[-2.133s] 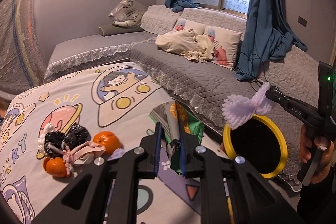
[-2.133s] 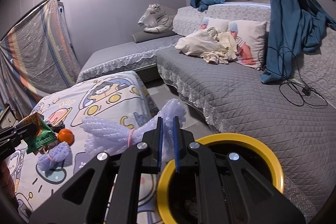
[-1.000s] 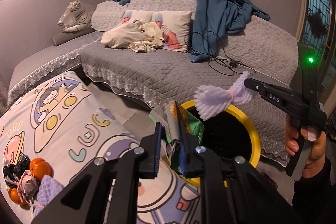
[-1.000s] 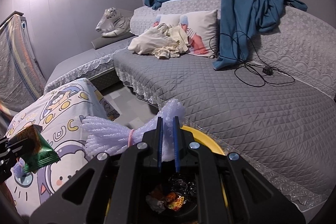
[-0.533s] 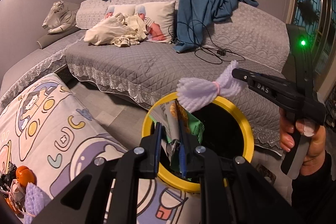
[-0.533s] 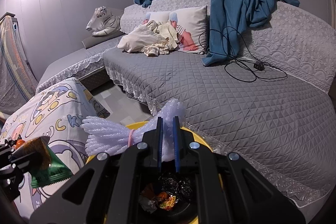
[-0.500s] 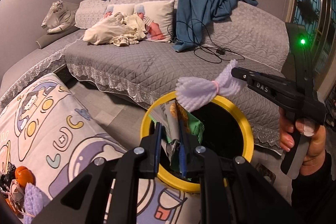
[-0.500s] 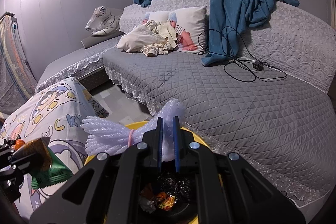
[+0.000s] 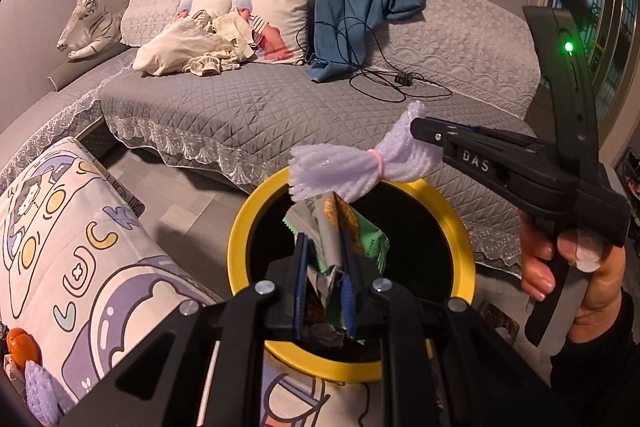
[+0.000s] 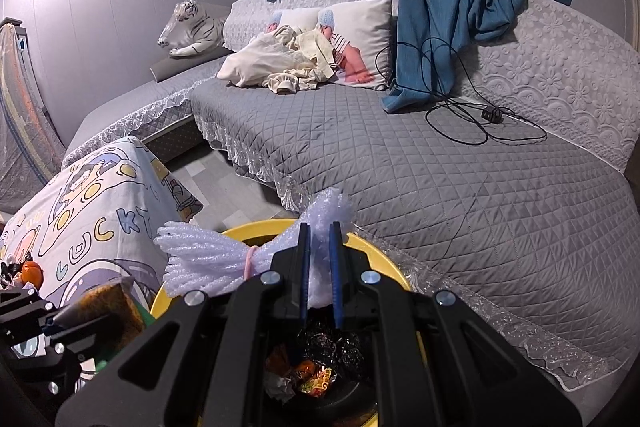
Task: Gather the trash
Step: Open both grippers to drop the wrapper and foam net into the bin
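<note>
Both grippers have swung off the cartoon-print bedspread to hang over the yellow-rimmed bin, the left gripper pinching a green snack wrapper, the right gripper clamping a foam fruit net at its ten o'clock, ready for release.

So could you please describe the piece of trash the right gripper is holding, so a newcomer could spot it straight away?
Start at the round black bin with the yellow rim standing on the floor in front of the grey quilted sofa. Above its opening, the right gripper grips a pale lilac foam-net bundle. Unlike the green snack wrapper in the left gripper, it is cinched by a pink band into a bow shape.
</note>
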`<state>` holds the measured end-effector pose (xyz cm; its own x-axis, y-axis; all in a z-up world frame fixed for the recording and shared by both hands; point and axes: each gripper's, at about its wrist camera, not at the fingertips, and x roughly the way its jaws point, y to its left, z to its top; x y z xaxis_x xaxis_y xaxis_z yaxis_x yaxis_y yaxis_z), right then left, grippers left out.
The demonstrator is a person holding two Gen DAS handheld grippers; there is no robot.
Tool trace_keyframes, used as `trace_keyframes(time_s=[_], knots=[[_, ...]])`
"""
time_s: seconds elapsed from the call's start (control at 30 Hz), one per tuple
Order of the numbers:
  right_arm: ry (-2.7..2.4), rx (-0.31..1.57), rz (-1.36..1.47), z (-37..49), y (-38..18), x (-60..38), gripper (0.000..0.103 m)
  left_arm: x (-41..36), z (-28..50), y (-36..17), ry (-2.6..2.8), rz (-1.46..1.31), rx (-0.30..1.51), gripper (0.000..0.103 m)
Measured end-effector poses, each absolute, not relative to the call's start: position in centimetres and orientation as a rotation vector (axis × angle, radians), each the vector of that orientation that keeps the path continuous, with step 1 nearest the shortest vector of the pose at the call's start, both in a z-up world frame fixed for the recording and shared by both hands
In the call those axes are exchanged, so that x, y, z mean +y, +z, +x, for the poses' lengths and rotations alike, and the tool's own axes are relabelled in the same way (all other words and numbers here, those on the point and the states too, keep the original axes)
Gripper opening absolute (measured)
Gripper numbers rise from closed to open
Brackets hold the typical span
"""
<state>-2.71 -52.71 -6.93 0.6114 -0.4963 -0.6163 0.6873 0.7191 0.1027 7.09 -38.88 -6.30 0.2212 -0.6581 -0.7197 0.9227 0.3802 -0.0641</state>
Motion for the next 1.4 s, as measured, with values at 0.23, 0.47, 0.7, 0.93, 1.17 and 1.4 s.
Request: trace_keyframes(time_s=[0.23, 0.47, 0.7, 0.93, 1.17, 1.4], knots=[[-0.686, 0.623, 0.388, -2.3, -7.7, -53.5, 0.009, -39.9, 7.0, -7.3, -1.14, 0.446, 0.778, 0.014], [-0.677, 0.634, 0.411, -2.5, -7.8, -53.7, 0.01, -40.2, 7.2, -8.1, -1.149, 0.442, 0.803, 0.015], [-0.68, 0.639, 0.416, -2.5, -7.8, -53.7, 0.012, -40.2, 7.4, -8.5, -1.135, 0.444, 0.806, 0.022], [-0.703, 0.643, 0.435, -3.0, -7.9, -54.2, 0.037, -39.8, 8.2, -8.6, -1.125, 0.412, 0.833, 0.04], [-0.704, 0.627, 0.459, -3.6, -7.5, -54.5, 0.042, -39.2, 8.9, -8.2, -1.123, 0.374, 0.834, 0.061], [-0.698, 0.594, 0.441, -3.9, -6.0, -53.9, 0.042, -36.9, 10.9, -7.0, -1.072, 0.317, 0.816, 0.061]])
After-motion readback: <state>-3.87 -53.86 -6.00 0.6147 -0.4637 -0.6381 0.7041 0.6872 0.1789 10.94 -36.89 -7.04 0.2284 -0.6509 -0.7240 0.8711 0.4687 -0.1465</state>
